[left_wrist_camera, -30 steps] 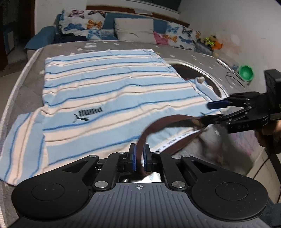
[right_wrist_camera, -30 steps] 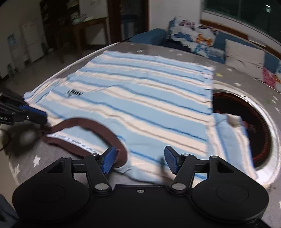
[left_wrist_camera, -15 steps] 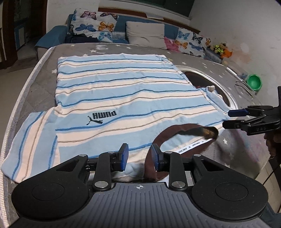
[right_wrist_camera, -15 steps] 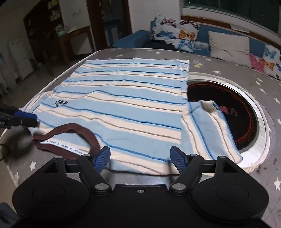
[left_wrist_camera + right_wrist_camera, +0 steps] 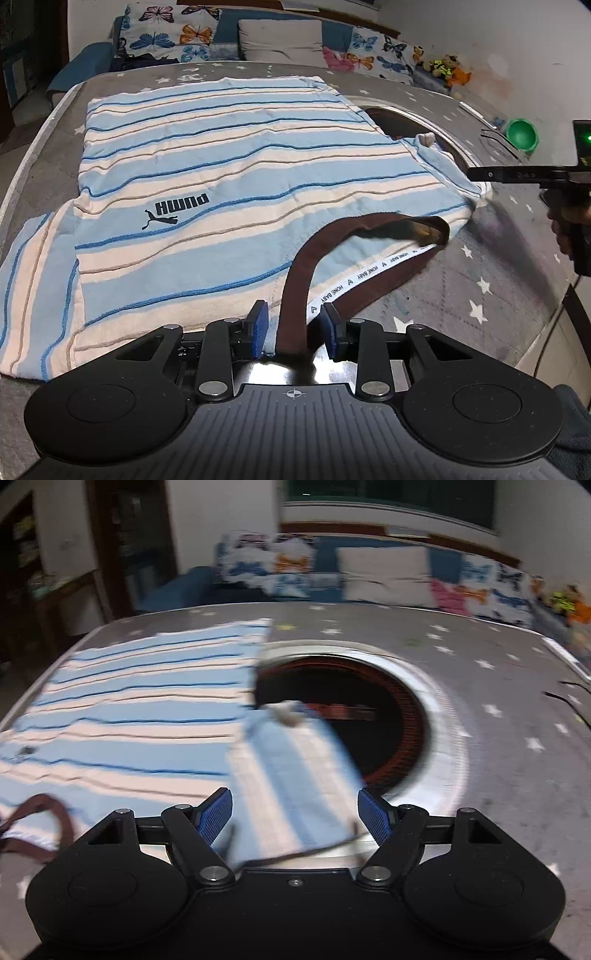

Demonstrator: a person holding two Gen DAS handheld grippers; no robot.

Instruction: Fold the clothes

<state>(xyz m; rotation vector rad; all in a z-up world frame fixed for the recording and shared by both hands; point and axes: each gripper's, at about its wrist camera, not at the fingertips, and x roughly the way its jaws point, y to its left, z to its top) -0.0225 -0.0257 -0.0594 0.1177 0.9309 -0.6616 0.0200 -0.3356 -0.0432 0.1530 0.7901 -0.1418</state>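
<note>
A blue-and-cream striped shirt (image 5: 229, 192) lies spread flat over the left and middle of the left wrist frame, on a grey star-printed bench (image 5: 480, 288). Its black logo (image 5: 173, 212) sits left of centre, and one sleeve (image 5: 37, 295) reaches toward the lower left edge. The brown collar (image 5: 369, 236) loops across the lower middle, with a white printed tape along its inner band. The left gripper (image 5: 293, 330) is at the bottom centre, its blue pads parted a little; a strip of the collar runs up between them, but neither pad is seen pressing it, so it has hold of nothing. At the right edge of that frame the right gripper (image 5: 480, 172) shows side-on, near the shirt's other sleeve, with a hand (image 5: 569, 221) behind it. In the right wrist view, which is blurred, the right gripper (image 5: 295, 818) is wide open and holds nothing; the other sleeve (image 5: 291, 771) lies just ahead of its pads, reaching up the middle of the frame over the rim of a round dark recess (image 5: 369, 720) set in the bench. The shirt body (image 5: 129, 709) fills the left half there, and the collar (image 5: 40, 823) shows at the lower left. Butterfly-print cushions (image 5: 173, 33) line a sofa along the top of the left wrist frame, and a green bowl (image 5: 521, 134) sits at the upper right.
</note>
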